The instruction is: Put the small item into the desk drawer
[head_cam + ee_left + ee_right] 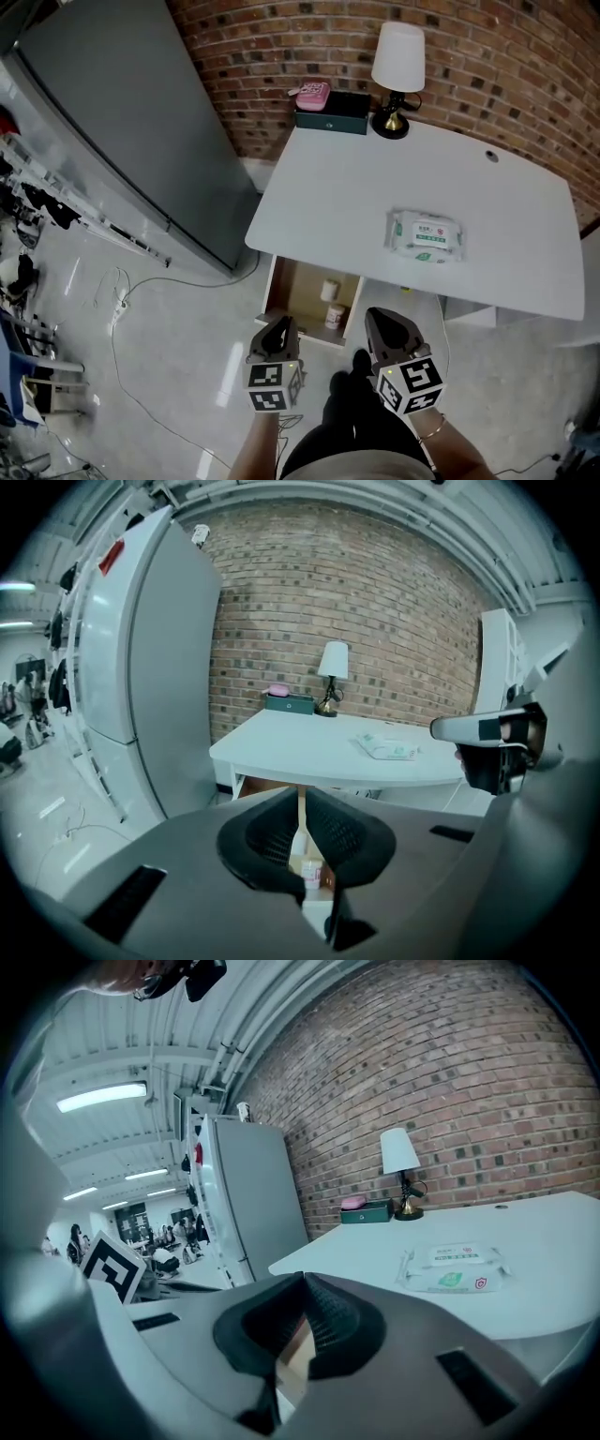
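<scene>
The desk drawer stands pulled out under the front left of the white desk. Two small white bottles lie in it, one further back and one nearer the front. My left gripper hovers just in front of the drawer, its jaws shut with nothing between them. In the left gripper view the left gripper points over the drawer, and a small bottle shows below the fingers. My right gripper hangs beside it to the right, shut and empty, and in its own view the right gripper faces the desk's edge.
A pack of wet wipes lies on the desk's right half. At the back stand a white-shaded lamp, a dark green box and a pink pouch. A tall grey cabinet stands left of the desk; cables trail on the floor.
</scene>
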